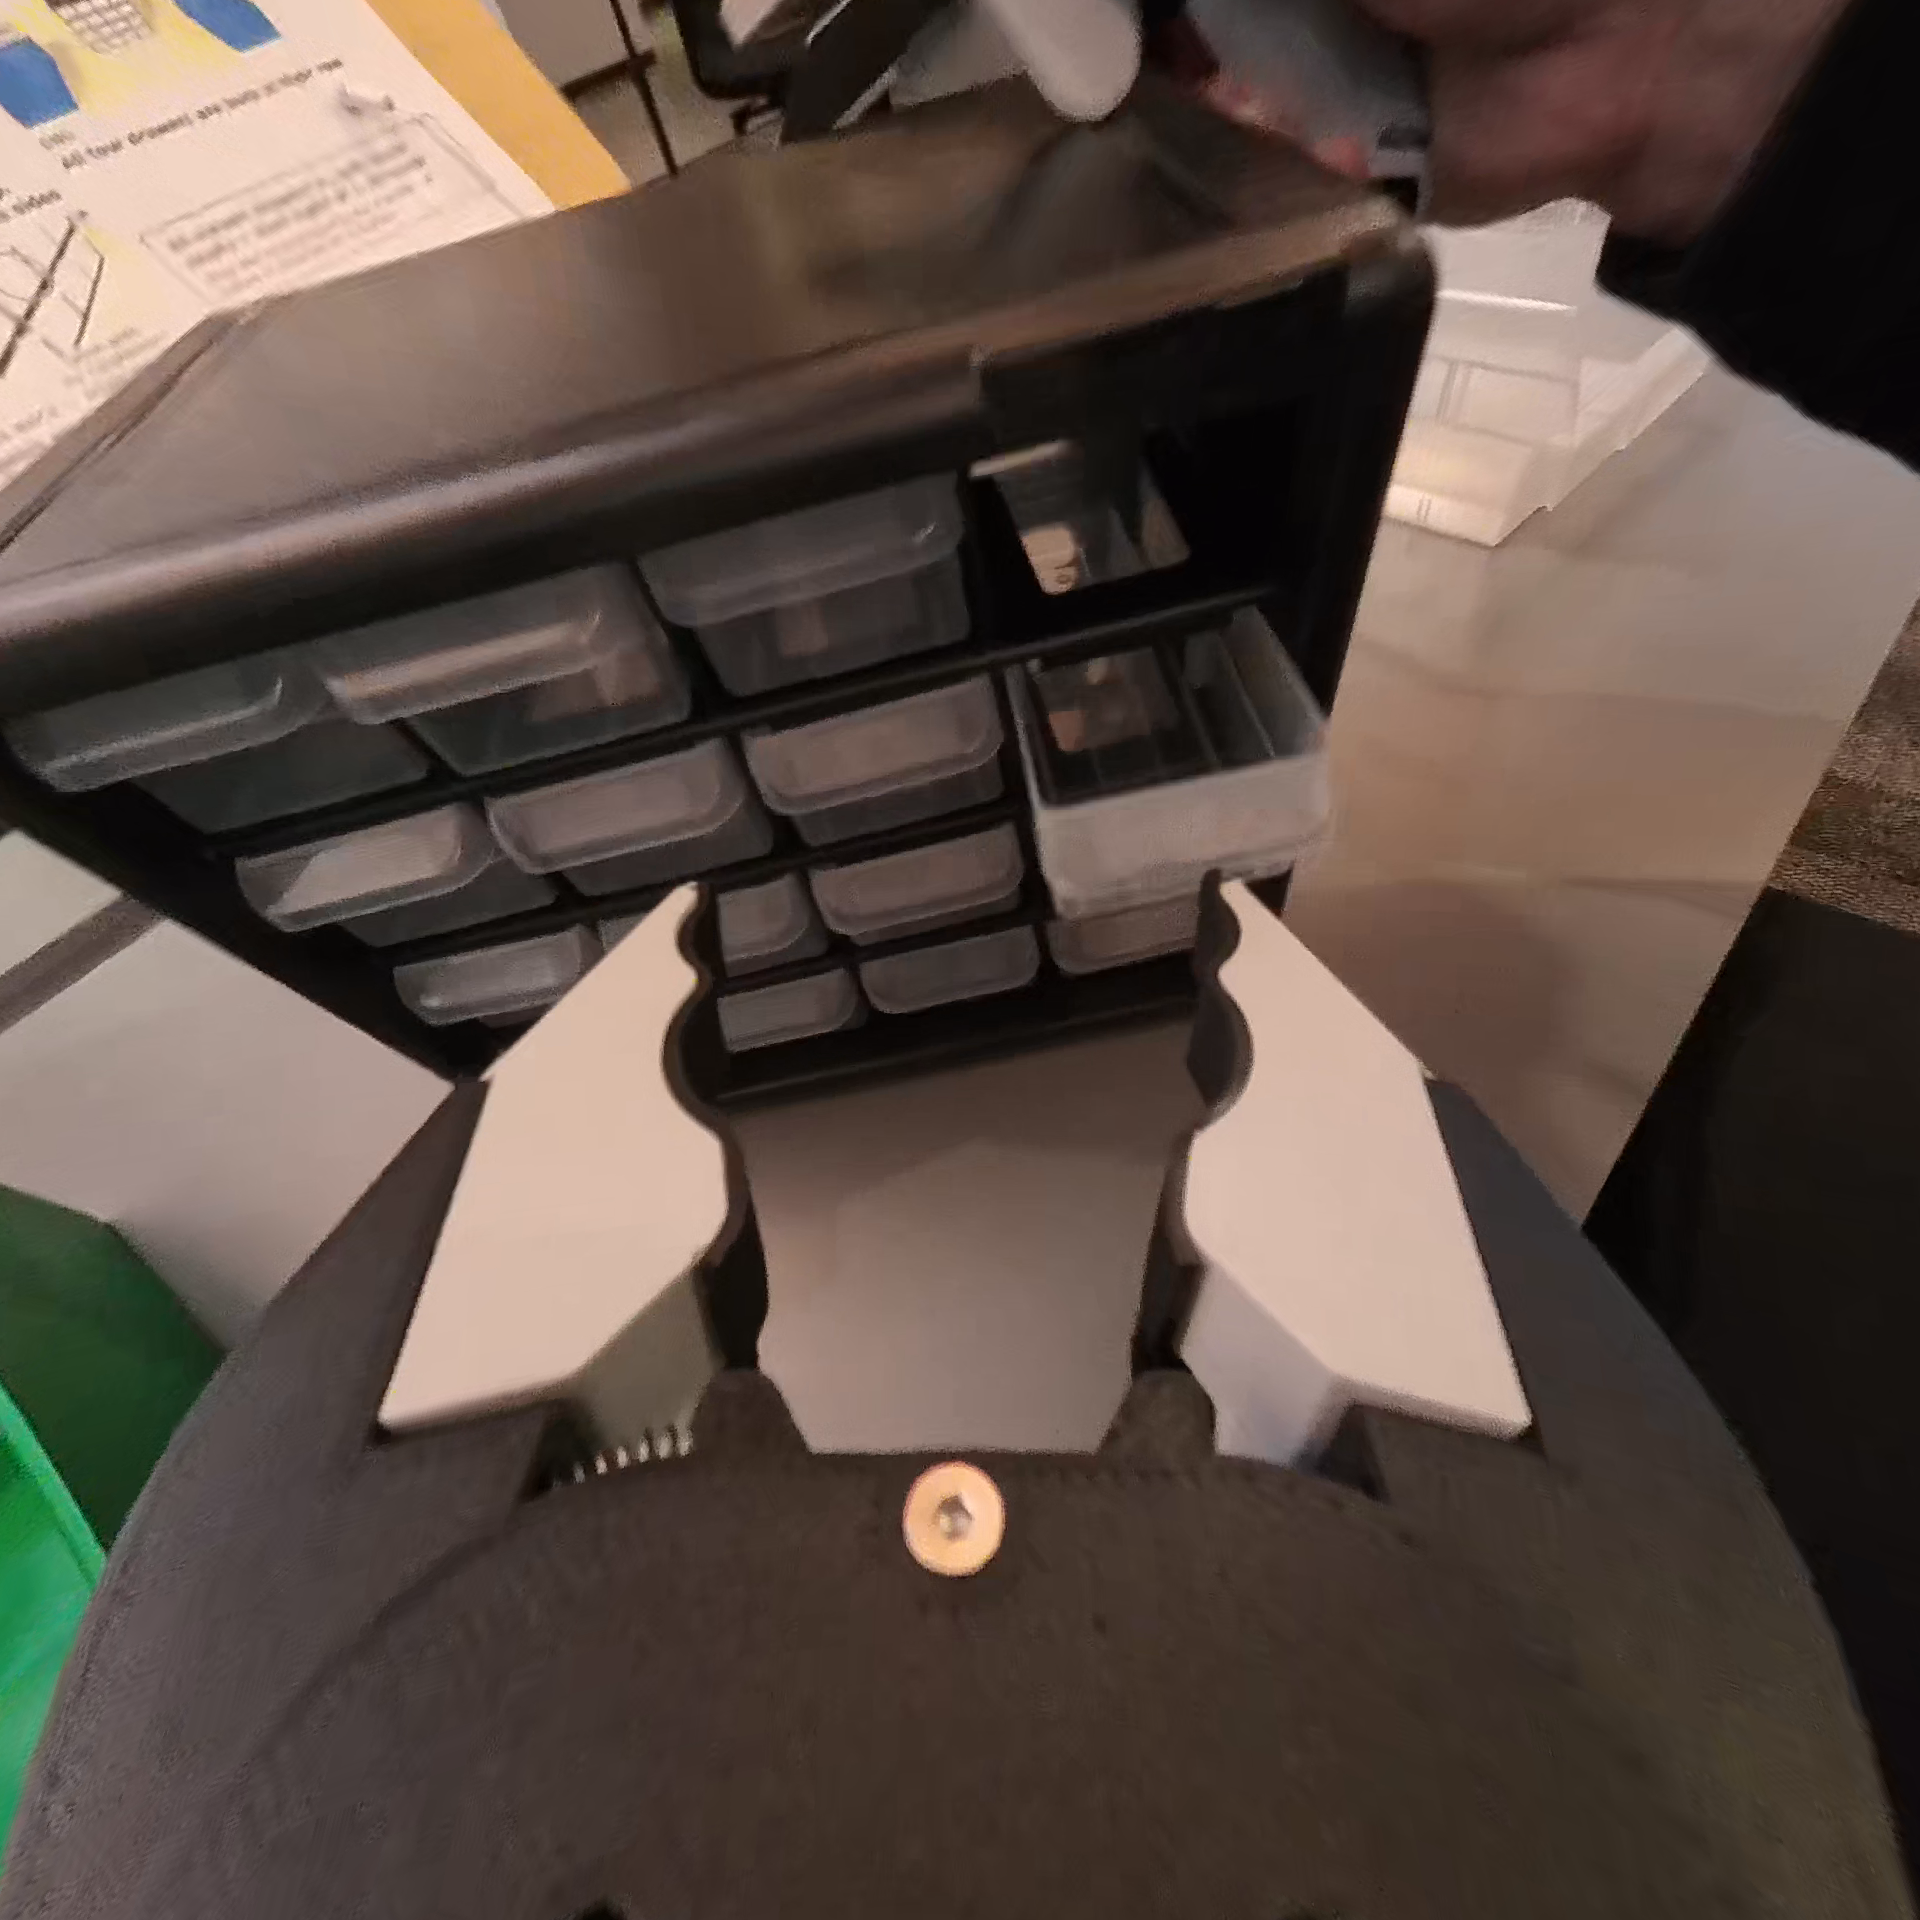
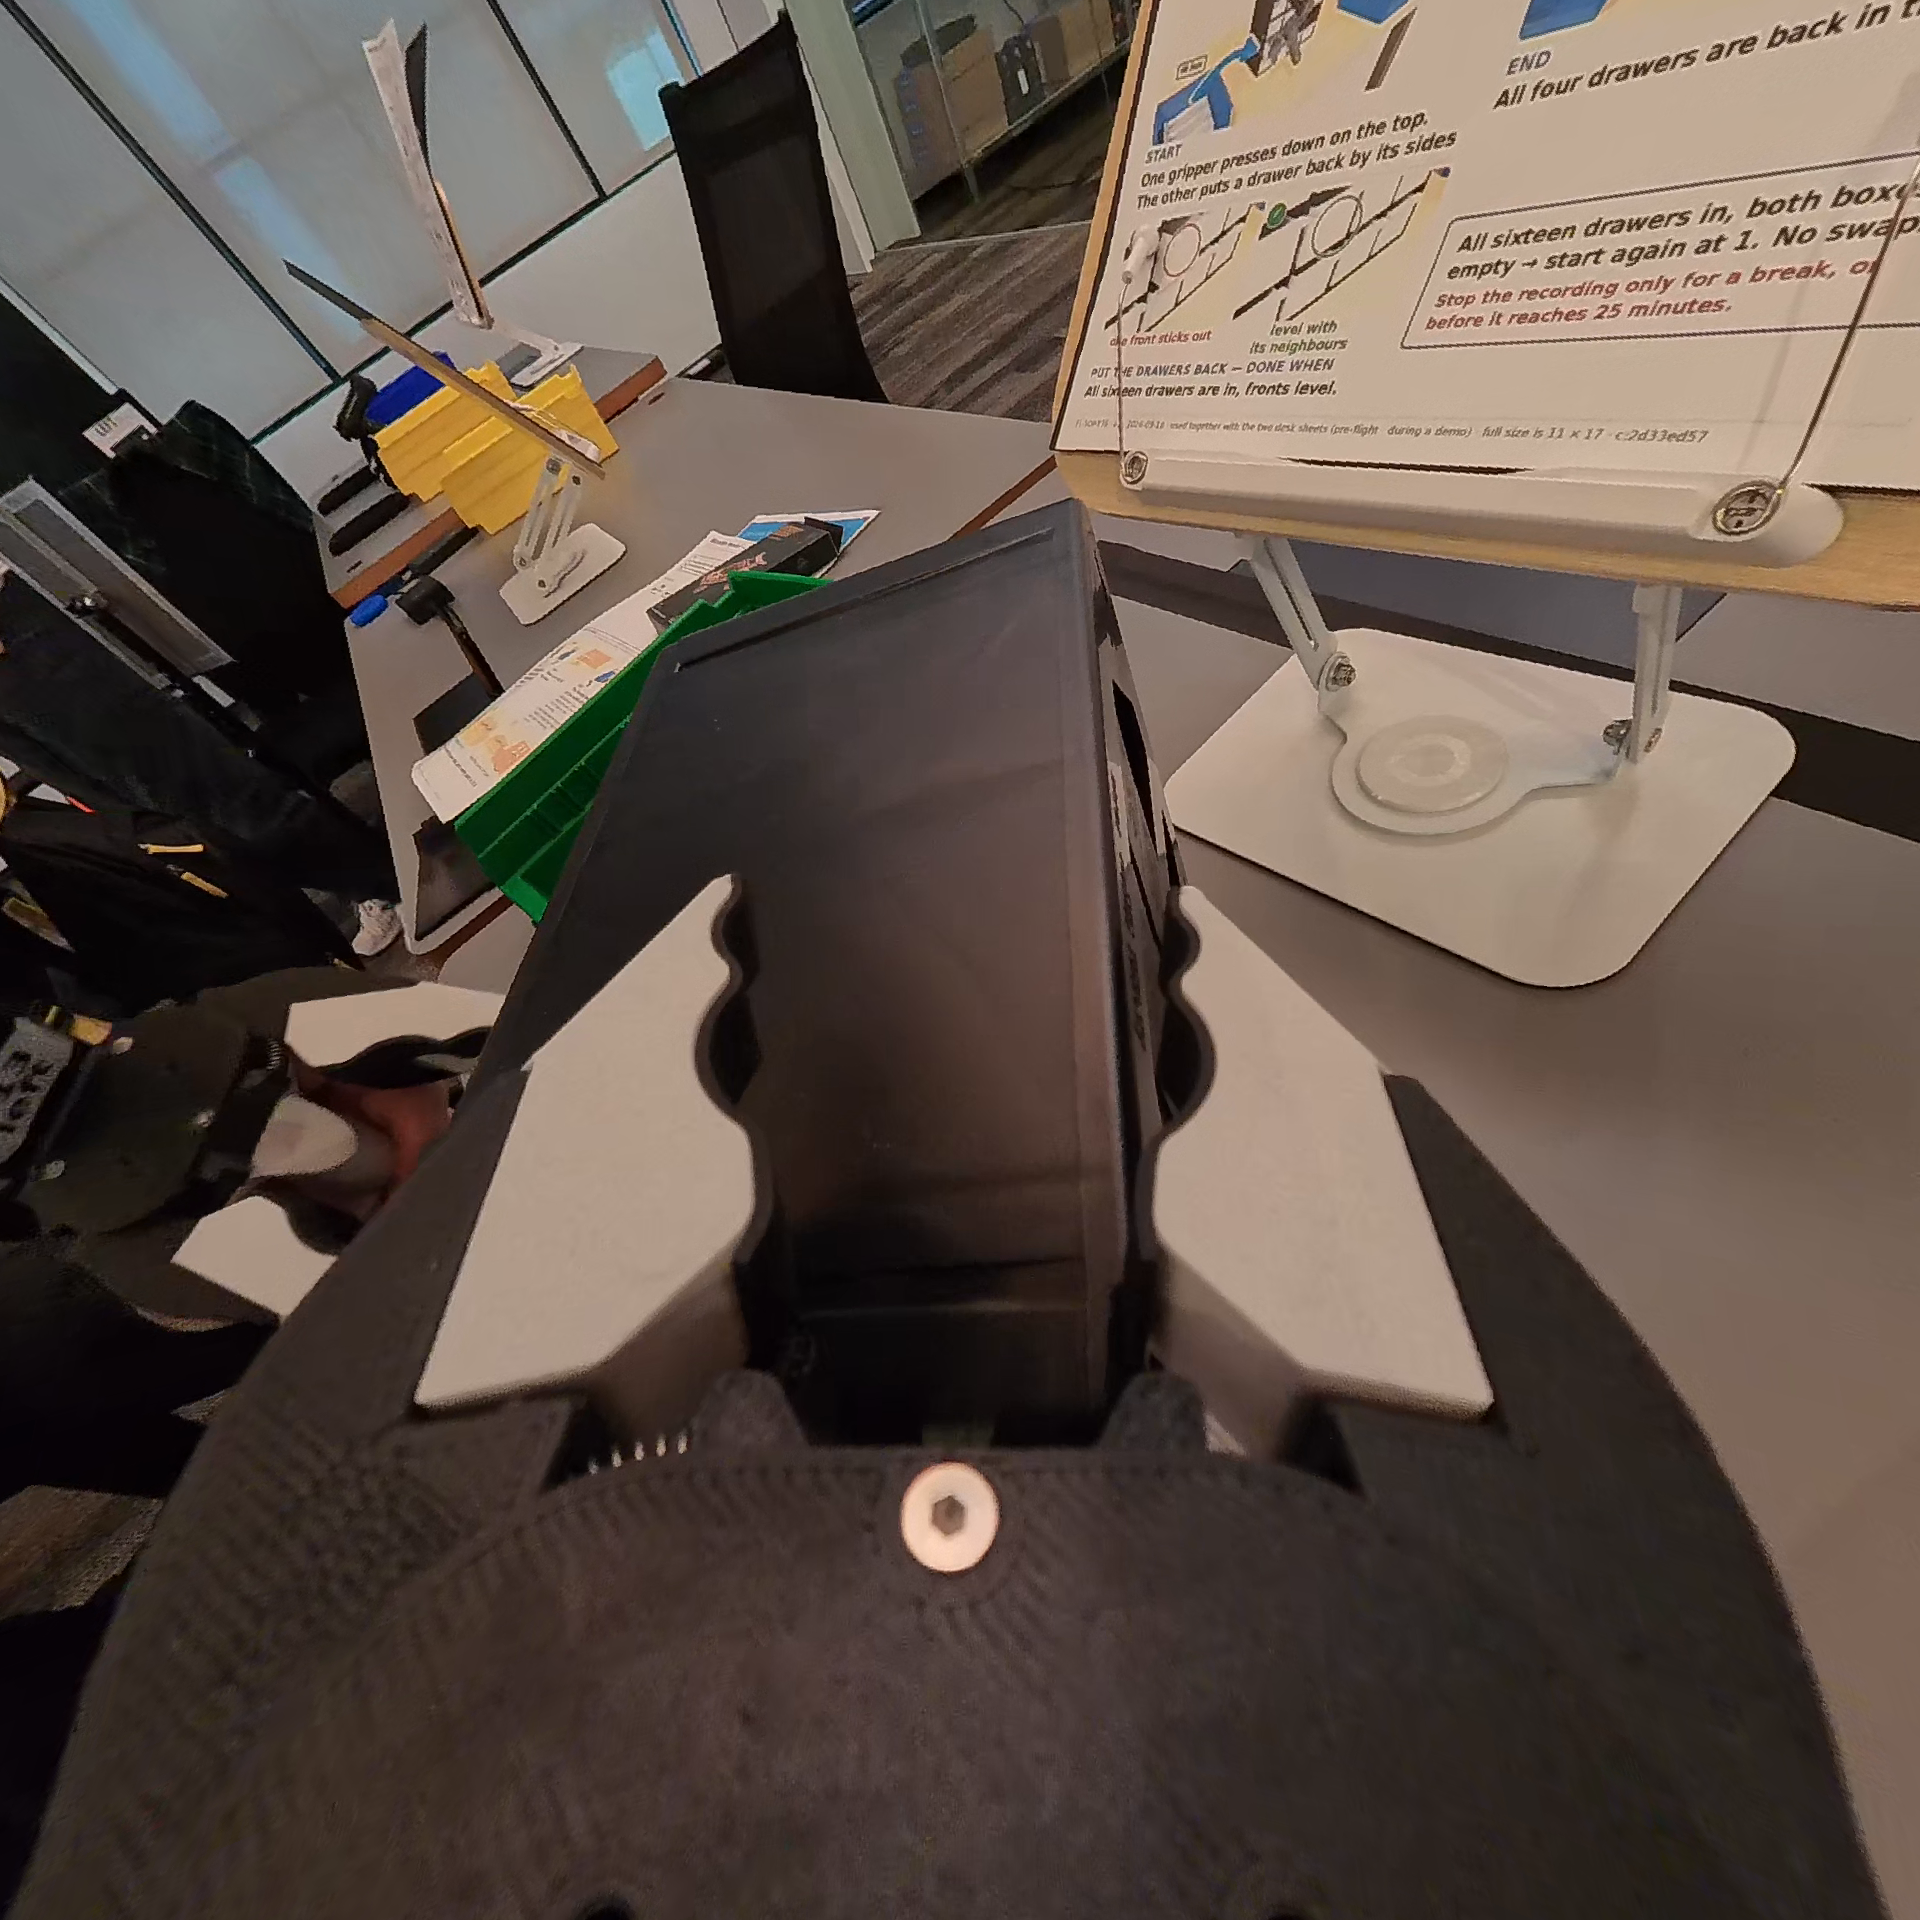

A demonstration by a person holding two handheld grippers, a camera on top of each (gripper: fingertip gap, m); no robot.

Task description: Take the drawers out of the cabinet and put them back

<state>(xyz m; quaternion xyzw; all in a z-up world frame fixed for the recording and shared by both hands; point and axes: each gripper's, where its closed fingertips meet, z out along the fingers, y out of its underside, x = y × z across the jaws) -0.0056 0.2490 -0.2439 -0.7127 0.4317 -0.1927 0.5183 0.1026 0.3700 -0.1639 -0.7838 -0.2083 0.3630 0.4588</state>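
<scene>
The black cabinet [image 1: 623, 416] with several clear drawers stands on the table, its front facing my left gripper. One clear drawer [image 1: 1174, 790] in the right column, second row, sticks out. The top right slot [image 1: 1101, 520] looks empty. My left gripper [image 1: 951, 935] is open and empty, just in front of the lower drawers. My right gripper [image 2: 951, 935] is open and sits over the cabinet's top [image 2: 914, 831] at its rear right corner, one finger on the top, the other by the back. A hand [image 1: 1538, 104] holds it there.
An instruction sheet [image 2: 1507, 260] on a white stand [image 2: 1507, 831] is right behind the cabinet. A green bin [image 2: 582, 769] lies left of the cabinet and also shows in the left wrist view [image 1: 62, 1403]. Yellow bins [image 2: 488, 447] and a black chair [image 2: 769, 229] are farther off.
</scene>
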